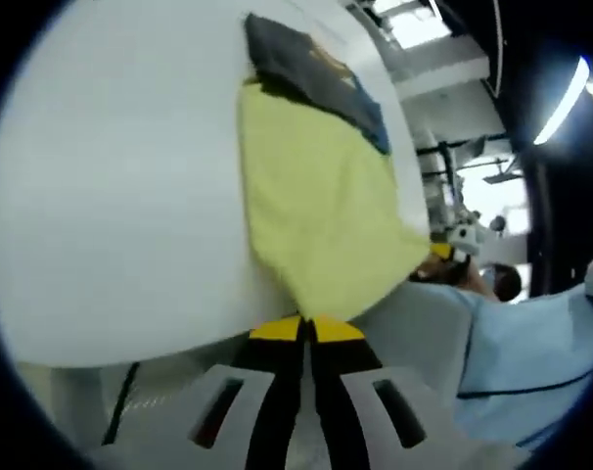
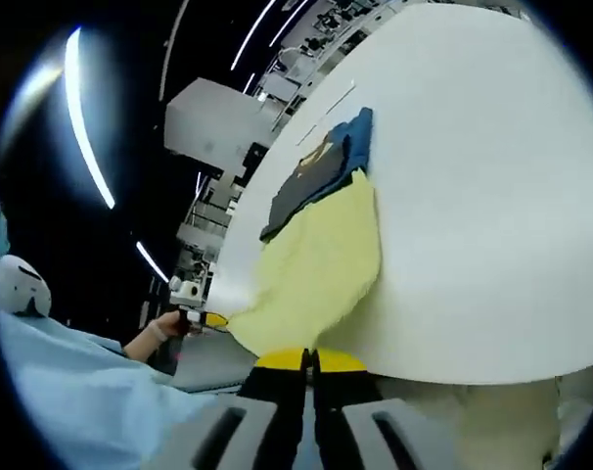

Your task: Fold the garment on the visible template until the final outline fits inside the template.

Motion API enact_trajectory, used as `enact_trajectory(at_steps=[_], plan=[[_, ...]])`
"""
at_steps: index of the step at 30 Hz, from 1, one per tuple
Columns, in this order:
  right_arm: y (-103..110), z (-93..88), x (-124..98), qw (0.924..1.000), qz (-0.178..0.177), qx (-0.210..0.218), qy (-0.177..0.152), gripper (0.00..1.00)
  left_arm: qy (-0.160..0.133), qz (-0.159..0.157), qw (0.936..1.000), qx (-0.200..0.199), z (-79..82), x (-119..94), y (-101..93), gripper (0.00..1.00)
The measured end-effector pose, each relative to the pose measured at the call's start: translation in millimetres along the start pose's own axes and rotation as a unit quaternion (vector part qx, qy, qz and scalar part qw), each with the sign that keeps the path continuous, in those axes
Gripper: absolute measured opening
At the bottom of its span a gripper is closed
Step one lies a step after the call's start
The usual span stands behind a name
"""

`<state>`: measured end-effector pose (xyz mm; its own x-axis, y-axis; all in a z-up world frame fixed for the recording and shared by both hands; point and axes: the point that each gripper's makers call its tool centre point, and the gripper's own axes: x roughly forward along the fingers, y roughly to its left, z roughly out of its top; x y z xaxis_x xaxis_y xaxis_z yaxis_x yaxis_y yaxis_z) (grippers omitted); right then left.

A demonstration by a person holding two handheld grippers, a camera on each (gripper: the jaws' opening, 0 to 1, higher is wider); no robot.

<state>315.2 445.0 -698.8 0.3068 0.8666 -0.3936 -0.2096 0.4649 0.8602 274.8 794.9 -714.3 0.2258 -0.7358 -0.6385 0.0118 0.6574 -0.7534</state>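
Observation:
A garment lies on the white table (image 1: 111, 196), its near part yellow (image 1: 316, 215) and its far part dark blue-grey (image 1: 311, 64). My left gripper (image 1: 306, 330) is shut on the yellow part's near corner at the table's edge. The right gripper (image 1: 443, 252) comes in from the right of the left gripper view, holding the other near corner off the table's side. In the right gripper view the yellow part (image 2: 316, 274) runs down to my right gripper (image 2: 309, 359), which is shut on its edge. The dark part (image 2: 321, 171) lies beyond it. The left gripper (image 2: 194, 315) shows at the left, held by a hand.
A person in light blue clothing (image 1: 531, 352) stands close beside the table. Thin lines (image 2: 326, 113) mark the tabletop beyond the garment. Ceiling lights and equipment (image 1: 463, 186) fill the dark background past the table's far edge.

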Motion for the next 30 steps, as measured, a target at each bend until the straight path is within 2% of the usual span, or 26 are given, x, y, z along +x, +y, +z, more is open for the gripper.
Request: enact_trajectory(at_steps=[1, 2, 4, 5, 7, 8, 9, 12, 16, 19, 22, 26, 27, 30], plan=[[7.3, 13.9, 0.5, 0.9997, 0.012, 0.006, -0.019, 0.0, -0.009, -0.009, 0.9999, 0.0, 6.3, -2.1, -4.3, 0.0], [10.2, 18.7, 0.6, 0.9995, 0.018, 0.008, -0.025, 0.0, -0.03, -0.026, 0.9992, 0.0, 18.1, -5.2, -14.8, 0.0], [22.7, 45.0, 2.4, 0.9977, 0.041, 0.01, -0.053, 0.0, -0.058, -0.058, 0.9966, -0.003, 39.6, -10.9, -32.0, 0.0], [25.2, 59.7, 4.0, 0.9967, 0.049, 0.013, -0.063, 0.0, -0.066, -0.061, 0.996, 0.001, 48.3, -12.9, -35.0, 0.0], [27.1, 77.2, 7.7, 0.9958, 0.06, 0.012, -0.068, 0.0, -0.084, -0.058, 0.9946, 0.014, 67.4, -16.1, -37.8, 0.0], [27.4, 92.9, 11.5, 0.9945, 0.067, 0.02, -0.078, 0.0, -0.096, -0.064, 0.9932, 0.013, 82.4, -17.6, -40.2, 0.0], [32.9, 98.9, 17.0, 0.994, 0.07, 0.022, -0.081, 0.0, -0.108, -0.068, 0.9918, 0.011, 92.5, -18.6, -42.0, 0.0], [45.8, 135.0, 29.3, 0.9889, 0.09, 0.029, -0.115, 0.0, -0.136, -0.08, 0.9874, 0.011, 122.9, -20.8, -44.9, 0.0], [50.2, 160.5, 41.8, 0.9873, 0.09, 0.022, -0.129, 0.0, -0.173, -0.083, 0.9813, 0.012, 162.3, -24.0, -39.0, 0.0], [49.0, 176.6, 52.7, 0.9872, 0.082, 0.018, -0.136, 0.0, -0.212, -0.093, 0.9727, 0.012, 192.8, -29.1, -39.8, 0.0], [51.7, 189.0, 59.6, 0.9873, 0.079, 0.008, -0.138, 0.0, -0.225, -0.095, 0.9695, 0.02, 212.0, -29.5, -42.0, 0.0], [53.9, 214.8, 69.1, 0.9857, 0.079, -0.002, -0.149, 0.0, -0.243, -0.098, 0.9646, 0.028, 237.9, -29.2, -43.0, 0.0], [52.4, 223.5, 71.8, 0.9855, 0.079, -0.005, -0.15, 0.0, -0.254, -0.1, 0.9616, 0.03, 247.8, -29.6, -42.4, 0.0], [44.5, 237.9, 83.9, 0.9875, 0.059, -0.02, -0.145, 0.0, -0.269, -0.105, 0.9572, 0.024, 267.5, -28.0, -38.4, 0.0]])
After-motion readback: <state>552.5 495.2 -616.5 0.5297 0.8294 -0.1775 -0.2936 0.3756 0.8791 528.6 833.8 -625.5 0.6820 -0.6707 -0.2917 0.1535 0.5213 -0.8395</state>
